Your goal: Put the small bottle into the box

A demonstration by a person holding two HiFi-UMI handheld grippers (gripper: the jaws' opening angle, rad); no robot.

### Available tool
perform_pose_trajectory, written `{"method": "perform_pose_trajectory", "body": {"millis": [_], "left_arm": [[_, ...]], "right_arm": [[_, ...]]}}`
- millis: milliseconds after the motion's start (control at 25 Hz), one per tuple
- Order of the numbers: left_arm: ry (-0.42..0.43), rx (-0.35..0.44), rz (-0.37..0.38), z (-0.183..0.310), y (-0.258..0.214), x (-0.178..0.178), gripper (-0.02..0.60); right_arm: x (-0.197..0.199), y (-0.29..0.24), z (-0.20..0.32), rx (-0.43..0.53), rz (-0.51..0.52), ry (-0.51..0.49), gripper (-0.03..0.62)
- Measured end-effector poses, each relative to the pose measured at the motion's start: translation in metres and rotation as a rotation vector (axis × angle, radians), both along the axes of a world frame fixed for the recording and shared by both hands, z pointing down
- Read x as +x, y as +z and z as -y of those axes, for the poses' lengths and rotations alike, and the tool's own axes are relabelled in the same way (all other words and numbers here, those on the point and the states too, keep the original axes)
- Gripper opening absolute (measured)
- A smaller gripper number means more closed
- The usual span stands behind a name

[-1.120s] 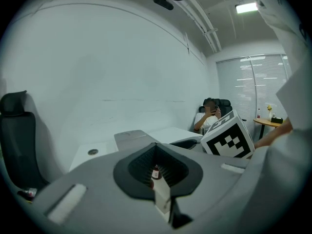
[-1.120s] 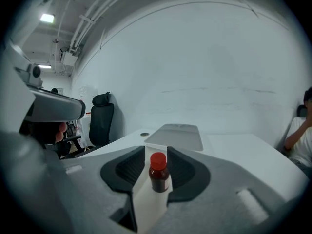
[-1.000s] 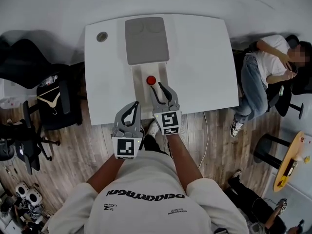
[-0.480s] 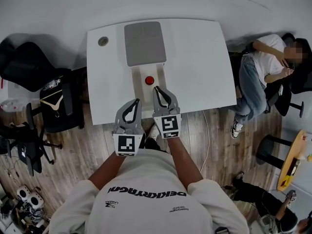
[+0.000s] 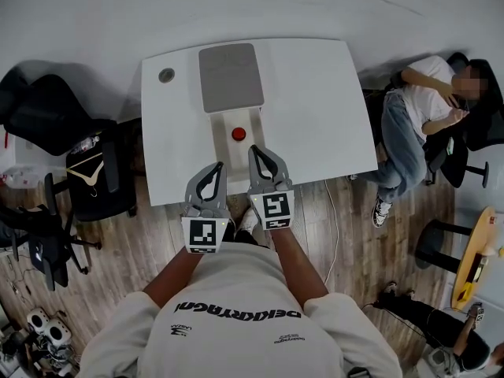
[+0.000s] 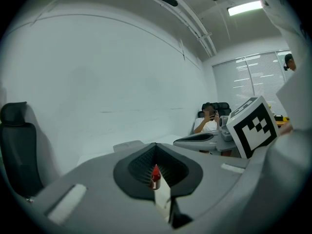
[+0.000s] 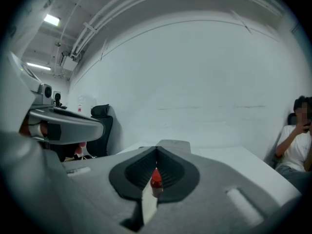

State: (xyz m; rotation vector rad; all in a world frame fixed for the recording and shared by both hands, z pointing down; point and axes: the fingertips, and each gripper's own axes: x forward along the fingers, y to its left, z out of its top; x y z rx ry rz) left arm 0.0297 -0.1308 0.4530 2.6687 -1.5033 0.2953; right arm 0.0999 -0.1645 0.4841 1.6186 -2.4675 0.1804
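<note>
The white table carries an open box with its grey lid lying flat on the far side. The left gripper and right gripper hover side by side over the table's near edge, both pointing toward the box. The left jaws are closed tip to tip on nothing. The right jaws have just been closing and now meet, also with nothing between them. The small bottle, red-capped, stands upright inside the box, apart from both grippers.
</note>
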Motion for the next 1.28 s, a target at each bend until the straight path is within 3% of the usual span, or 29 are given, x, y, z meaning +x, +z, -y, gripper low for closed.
{"method": "perform_pose_trajectory", "body": {"millis": [680, 1280], "left_arm": [[0.004, 0.036, -0.018, 0.000, -0.015, -0.005, 0.008], [0.032, 0.074, -0.045, 0.001, -0.037, 0.002, 0.008]], "right_arm": [[-0.009, -0.035, -0.018, 0.043, 0.059, -0.021, -0.008], [-0.010, -0.062, -0.029, 0.091, 0.049, -0.010, -0.005]]}}
